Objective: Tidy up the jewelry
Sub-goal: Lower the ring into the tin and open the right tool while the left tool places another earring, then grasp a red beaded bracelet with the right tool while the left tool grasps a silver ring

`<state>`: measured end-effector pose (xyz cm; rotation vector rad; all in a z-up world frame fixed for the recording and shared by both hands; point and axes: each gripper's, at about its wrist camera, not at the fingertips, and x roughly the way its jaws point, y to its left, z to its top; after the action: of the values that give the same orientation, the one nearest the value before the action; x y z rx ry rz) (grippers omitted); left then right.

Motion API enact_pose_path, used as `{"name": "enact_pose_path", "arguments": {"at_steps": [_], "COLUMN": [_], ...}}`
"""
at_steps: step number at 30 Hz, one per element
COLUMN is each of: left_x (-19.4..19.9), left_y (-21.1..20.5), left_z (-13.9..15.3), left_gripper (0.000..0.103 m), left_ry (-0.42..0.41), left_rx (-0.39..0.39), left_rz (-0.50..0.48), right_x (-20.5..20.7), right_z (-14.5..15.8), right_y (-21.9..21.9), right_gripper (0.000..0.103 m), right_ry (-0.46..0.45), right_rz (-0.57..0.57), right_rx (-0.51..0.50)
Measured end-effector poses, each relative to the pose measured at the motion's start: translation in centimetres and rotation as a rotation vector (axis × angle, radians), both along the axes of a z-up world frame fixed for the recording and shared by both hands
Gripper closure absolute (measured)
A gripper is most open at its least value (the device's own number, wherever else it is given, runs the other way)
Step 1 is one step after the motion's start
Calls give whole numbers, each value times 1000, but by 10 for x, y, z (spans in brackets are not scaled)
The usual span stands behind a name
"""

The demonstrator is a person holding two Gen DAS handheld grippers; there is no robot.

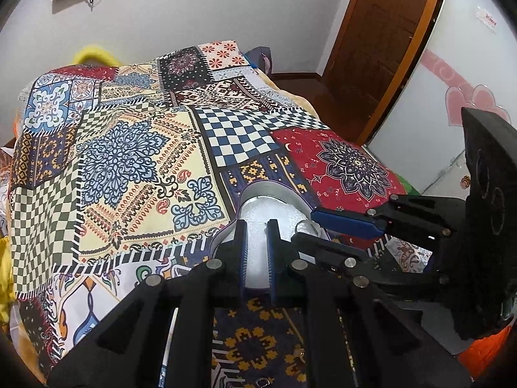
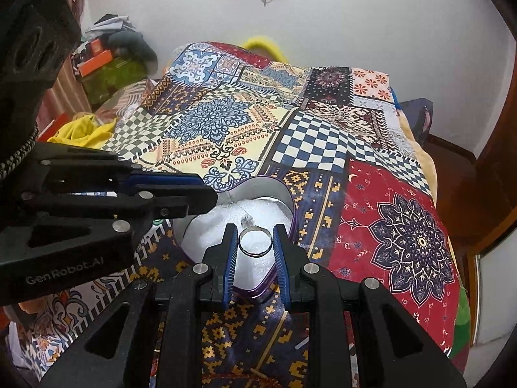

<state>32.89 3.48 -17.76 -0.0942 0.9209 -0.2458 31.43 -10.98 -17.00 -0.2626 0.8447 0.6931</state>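
Observation:
A heart-shaped purple tin (image 2: 288, 202) with white padding inside sits on the patterned bedspread; it also shows in the left wrist view (image 1: 274, 190). My right gripper (image 2: 254, 233) is shut on a silver bangle (image 2: 254, 252) and holds it just above the tin's white padding. A small silver piece (image 2: 246, 217) lies on the padding beyond the bangle. In the left wrist view the right gripper (image 1: 303, 224) reaches in from the right with the bangle (image 1: 307, 228) between its fingers. My left gripper (image 1: 257, 226) is nearly closed and empty at the tin's near left rim, and shows from the side in the right wrist view (image 2: 206, 190).
The patchwork bedspread (image 1: 135, 161) covers the whole bed. A wooden door (image 1: 381, 42) stands at the right and white walls lie behind. Yellow cloth (image 2: 87, 132) and boxes (image 2: 97, 61) lie at the bed's left side. A small metal clasp (image 1: 262, 381) lies near the bottom edge.

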Motion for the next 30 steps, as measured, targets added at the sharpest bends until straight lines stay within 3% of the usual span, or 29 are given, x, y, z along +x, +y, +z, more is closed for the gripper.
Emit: {"name": "enact_pose_path", "arguments": {"at_steps": [4,9,13,17,24,30], "left_x": [-6,-19,-32,-47,-76,-98], "left_y": [3,3,4,4,6,9], "left_z": [8,20,33,45,54,44], "left_gripper": [92,74,74,65,61,61], "left_ry": [-17,-51,-70,-92,-100,-68], "left_rx": [13,45,50,69,91,113], "left_rz": [15,29,40,55,60,54], "right_x": [-1,-5,-11,-20,-37,-54], "right_z": [2,11,24,41,58,56], "right_y": [0,-5,-12,-24,-43,-55], "right_gripper": [82,73,73,73,70,69], "right_ry": [4,-8,-29,-50,-76,-78], "right_rz": [-4,-25,-44,-71,-121,-149], "right_rx": [-15,-8,1,23,38,32]}}
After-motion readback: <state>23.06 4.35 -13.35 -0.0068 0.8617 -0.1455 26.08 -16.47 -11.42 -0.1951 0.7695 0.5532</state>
